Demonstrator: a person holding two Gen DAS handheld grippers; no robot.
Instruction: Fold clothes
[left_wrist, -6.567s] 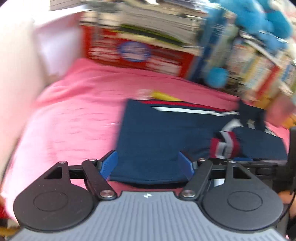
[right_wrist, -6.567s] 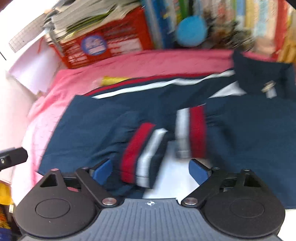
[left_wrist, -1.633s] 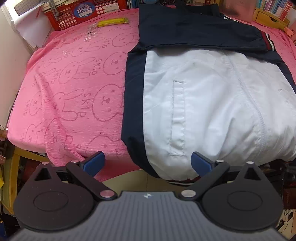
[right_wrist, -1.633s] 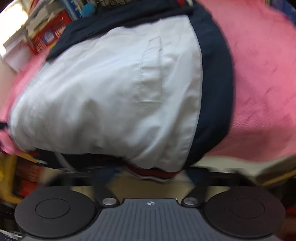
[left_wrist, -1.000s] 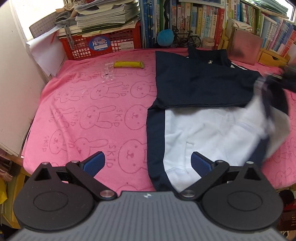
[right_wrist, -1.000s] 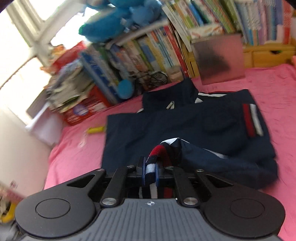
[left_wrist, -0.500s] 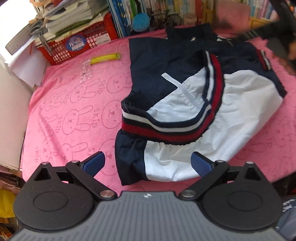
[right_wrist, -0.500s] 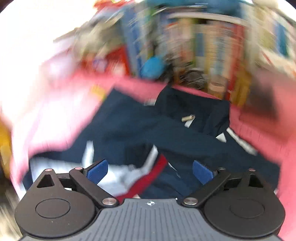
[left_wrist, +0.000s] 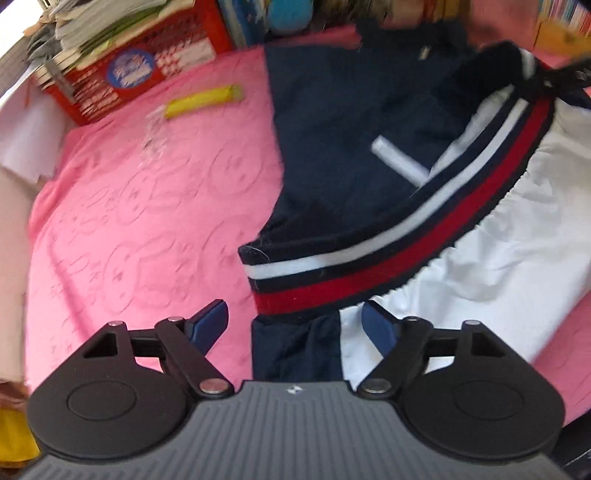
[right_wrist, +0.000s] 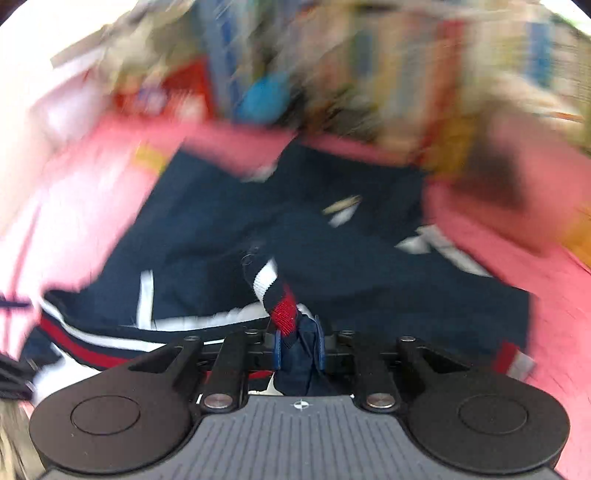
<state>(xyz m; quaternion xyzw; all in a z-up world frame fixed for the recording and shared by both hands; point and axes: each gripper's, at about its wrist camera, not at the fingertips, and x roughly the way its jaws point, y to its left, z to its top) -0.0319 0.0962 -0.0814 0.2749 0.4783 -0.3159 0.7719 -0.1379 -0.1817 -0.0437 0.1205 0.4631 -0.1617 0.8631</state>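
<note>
A navy jacket (left_wrist: 332, 122) lies on the pink rabbit-print towel (left_wrist: 147, 206), its lower part turned back so the white lining (left_wrist: 498, 258) shows. The red, white and navy hem band (left_wrist: 369, 273) runs slantwise across it. My left gripper (left_wrist: 295, 326) hovers over the band's near left corner. Its jaws are closing with that corner and the navy cloth between them, pads still clear of the fabric. My right gripper (right_wrist: 300, 349) is closing too, and its pads pinch the band's other end (right_wrist: 280, 306) above the jacket (right_wrist: 207, 229). The right wrist view is heavily blurred.
A red basket (left_wrist: 129, 74) stacked with papers stands at the back left. A yellow packet (left_wrist: 203, 101) lies on the towel before it. A blue ball (left_wrist: 291, 14) and a blurred row of books (right_wrist: 369, 74) line the back edge.
My left gripper came down closer to the hem's left corner and its jaws narrowed. My right gripper, open half a second ago, has closed on the hem band.
</note>
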